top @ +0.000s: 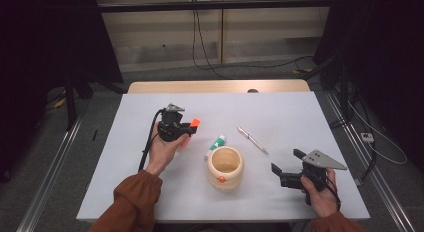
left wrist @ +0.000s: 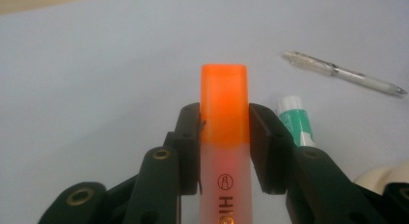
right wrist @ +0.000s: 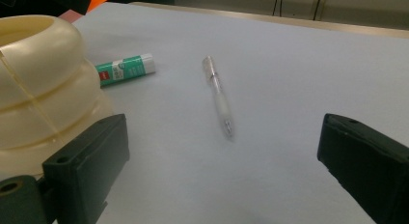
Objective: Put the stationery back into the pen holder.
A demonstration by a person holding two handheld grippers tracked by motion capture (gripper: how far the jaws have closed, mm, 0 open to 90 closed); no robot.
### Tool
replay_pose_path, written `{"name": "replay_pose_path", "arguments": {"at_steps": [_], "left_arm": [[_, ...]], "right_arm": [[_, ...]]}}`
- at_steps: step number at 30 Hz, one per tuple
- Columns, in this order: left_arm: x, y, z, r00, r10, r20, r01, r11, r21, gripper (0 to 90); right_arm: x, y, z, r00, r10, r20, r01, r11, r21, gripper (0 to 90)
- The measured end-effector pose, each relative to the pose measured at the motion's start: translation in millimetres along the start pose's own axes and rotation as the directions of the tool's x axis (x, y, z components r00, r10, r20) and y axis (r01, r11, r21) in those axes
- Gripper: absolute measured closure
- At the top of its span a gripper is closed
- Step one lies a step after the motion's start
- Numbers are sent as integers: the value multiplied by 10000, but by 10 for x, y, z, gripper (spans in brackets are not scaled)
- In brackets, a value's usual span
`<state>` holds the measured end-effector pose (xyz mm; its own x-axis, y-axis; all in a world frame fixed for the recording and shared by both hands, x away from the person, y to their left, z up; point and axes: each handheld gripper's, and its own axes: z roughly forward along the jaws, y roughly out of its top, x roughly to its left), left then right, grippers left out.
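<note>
Orange highlighter [left wrist: 224, 137] — lower barrel cropped

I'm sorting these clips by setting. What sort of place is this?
Probably a lab or recording setup, not a home: a white table between dark curtains, cables on the floor, and a hand-held left gripper clamping an orange highlighter.

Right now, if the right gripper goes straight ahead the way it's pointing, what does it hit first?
Probably the clear pen: it lies on the table between the open jaws of the right gripper. The cream pot sits off to one side, beside one jaw, though depth is hard to judge.
</note>
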<state>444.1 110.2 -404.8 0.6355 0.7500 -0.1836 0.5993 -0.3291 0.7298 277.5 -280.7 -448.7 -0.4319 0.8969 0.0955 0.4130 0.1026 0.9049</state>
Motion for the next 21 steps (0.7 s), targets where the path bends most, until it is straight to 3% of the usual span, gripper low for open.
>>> {"name": "replay_pose_path", "arguments": {"at_steps": [9, 13, 21], "left_arm": [[-71, -51, -197, 9992, 352, 185, -325, 9910, -1297, 671], [-122, -89, -268, 9973, 678, 286, -626, 9860, -1548, 671], [-152, -197, -382, 9956, 617, 699, -480, 9819, -1831, 671]], "right_arm": [[1, 0, 2, 10000, 8, -12, -8, 10000, 6, 38], [0, 0, -1, 10000, 20, -2, -20, 10000, -13, 38], [0, 0, -1, 10000, 25, 8, -25, 10000, -14, 38]]}}
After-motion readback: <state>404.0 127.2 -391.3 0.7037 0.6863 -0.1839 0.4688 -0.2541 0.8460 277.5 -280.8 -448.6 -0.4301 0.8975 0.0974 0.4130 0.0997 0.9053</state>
